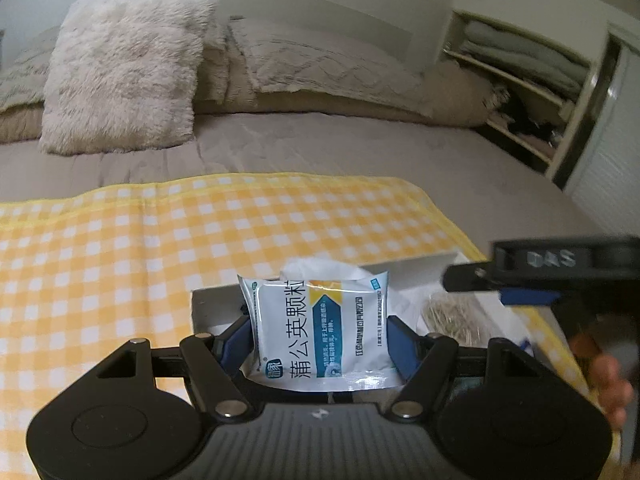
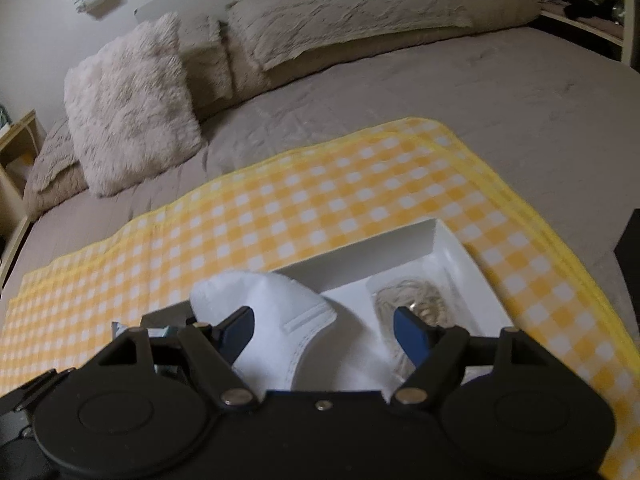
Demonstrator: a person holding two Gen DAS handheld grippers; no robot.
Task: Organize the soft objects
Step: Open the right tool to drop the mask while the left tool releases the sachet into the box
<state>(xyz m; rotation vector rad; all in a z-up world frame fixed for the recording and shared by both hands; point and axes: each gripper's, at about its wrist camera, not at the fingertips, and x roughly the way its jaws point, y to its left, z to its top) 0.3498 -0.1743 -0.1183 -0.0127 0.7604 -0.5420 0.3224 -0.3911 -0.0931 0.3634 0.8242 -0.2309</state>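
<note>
We see a bed (image 2: 460,92) carrying a yellow checked cloth (image 2: 320,200) near us, a fluffy cushion (image 2: 128,104) far left, and perhaps folded blankets (image 2: 340,20) beyond.

One sachet (image 1: 320,328), one tray (image 2: 400,256).

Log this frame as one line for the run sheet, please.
left gripper: shut on sachet | right gripper: open over white sock | white box: twine bundle inside

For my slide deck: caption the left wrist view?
Left tongs grip a medicine sachet above the white box.
</note>
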